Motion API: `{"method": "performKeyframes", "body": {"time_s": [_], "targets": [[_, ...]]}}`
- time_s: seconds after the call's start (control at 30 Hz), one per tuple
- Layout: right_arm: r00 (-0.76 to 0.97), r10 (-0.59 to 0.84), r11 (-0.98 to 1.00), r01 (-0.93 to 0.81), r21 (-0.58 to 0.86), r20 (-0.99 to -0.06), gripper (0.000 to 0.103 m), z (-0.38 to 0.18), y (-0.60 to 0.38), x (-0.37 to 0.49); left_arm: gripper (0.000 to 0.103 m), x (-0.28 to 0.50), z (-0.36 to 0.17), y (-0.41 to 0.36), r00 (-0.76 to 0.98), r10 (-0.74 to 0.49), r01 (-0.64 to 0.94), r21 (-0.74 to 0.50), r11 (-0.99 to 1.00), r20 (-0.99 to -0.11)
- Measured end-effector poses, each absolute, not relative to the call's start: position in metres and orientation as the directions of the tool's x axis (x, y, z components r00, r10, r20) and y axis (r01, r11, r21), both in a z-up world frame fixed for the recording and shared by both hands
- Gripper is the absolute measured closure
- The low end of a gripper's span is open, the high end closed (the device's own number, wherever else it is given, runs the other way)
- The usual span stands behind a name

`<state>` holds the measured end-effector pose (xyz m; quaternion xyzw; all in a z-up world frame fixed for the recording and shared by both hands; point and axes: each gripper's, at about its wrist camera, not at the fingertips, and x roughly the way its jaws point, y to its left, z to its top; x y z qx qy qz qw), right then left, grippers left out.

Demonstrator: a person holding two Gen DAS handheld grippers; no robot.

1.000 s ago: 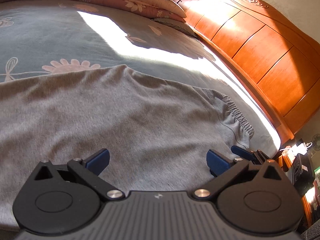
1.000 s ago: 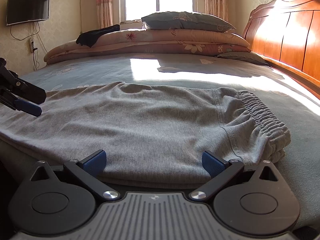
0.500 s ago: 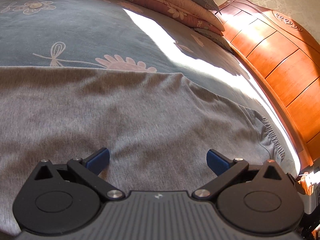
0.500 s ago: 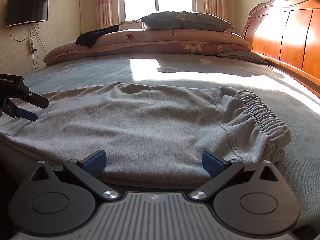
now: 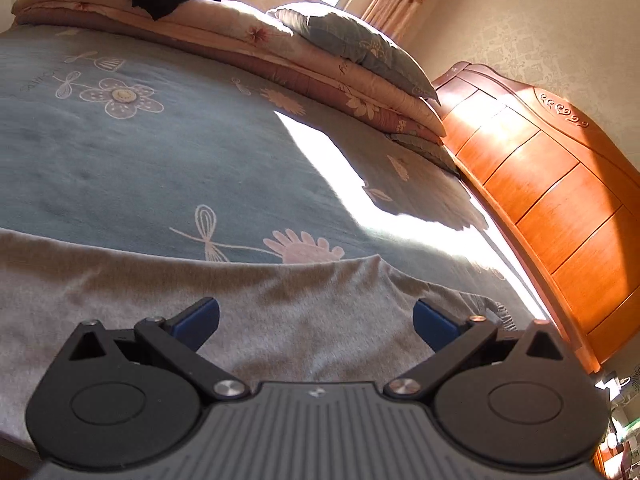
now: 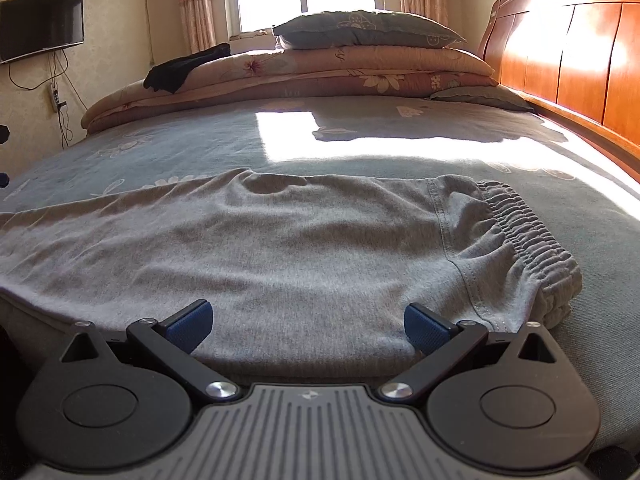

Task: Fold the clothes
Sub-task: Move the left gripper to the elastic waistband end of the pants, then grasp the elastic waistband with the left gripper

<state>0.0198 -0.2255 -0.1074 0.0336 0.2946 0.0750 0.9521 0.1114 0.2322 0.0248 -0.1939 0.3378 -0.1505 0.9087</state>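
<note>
The grey trousers (image 6: 304,248) lie flat on the bed (image 6: 168,148), their long axis running across the view: the legs run off to the left edge, the gathered elastic waistband (image 6: 524,232) points right toward the wooden headboard (image 6: 576,52).

The left claw (image 5: 316,320) is spread wide with nothing between its blue pads (image 5: 198,318). It sits over the leg part of the trousers (image 5: 280,300), the grey cloth passing under and ahead of it, with the far hem just beyond and the flowered blue sheet (image 5: 120,152) past that. Whether the pads touch the cloth is hard to judge from this angle.

The right claw (image 6: 306,322) is likewise spread and empty, at the near edge of the trousers, closer to the waistband end; the folded near edge lies just in front of its pads (image 6: 426,328).

Farther off, from left to right: a wall television (image 6: 40,26), a dark garment (image 6: 188,68) on stacked folded quilts (image 6: 320,68), a pillow (image 6: 364,30) on top, and a sunlit patch across the sheet. Nothing lies on the trousers themselves.
</note>
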Motion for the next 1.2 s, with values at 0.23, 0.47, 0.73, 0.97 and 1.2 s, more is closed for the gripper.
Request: {"method": "performKeyframes", "body": {"time_s": [0.23, 0.47, 0.73, 0.97, 1.2], "targets": [[0.813, 0.204, 0.979, -0.177, 0.103, -0.545, 0.000, -0.081, -0.170, 0.020, 0.001, 0.018, 0.020, 0.398, 0.873, -0.227, -0.104, -0.622, 0.776, -0.431], [0.779, 0.257, 0.957, -0.288, 0.036, -0.572, 0.000, -0.072, -0.107, 0.026, 0.001, -0.016, -0.053, 0.477, 0.860, -0.154, -0.305, -0.732, 0.609, -0.486], [0.752, 0.221, 0.965, -0.259, 0.030, -0.621, 0.000, -0.077, -0.096, 0.036, 0.001, 0.006, -0.100, 0.509, 0.875, -0.174, -0.326, -0.816, 0.478, -0.451], [0.726, 0.204, 0.974, -0.219, 0.060, -0.657, 0.000, -0.091, -0.099, 0.046, 0.001, 0.026, -0.126, 0.517, 0.880, -0.204, -0.320, -0.854, 0.411, -0.428], [0.719, 0.196, 0.969, -0.245, 0.021, -0.667, 0.000, -0.095, -0.087, 0.046, 0.001, 0.034, -0.136, 0.521, 0.890, -0.216, -0.297, -0.869, 0.395, -0.402]]}}
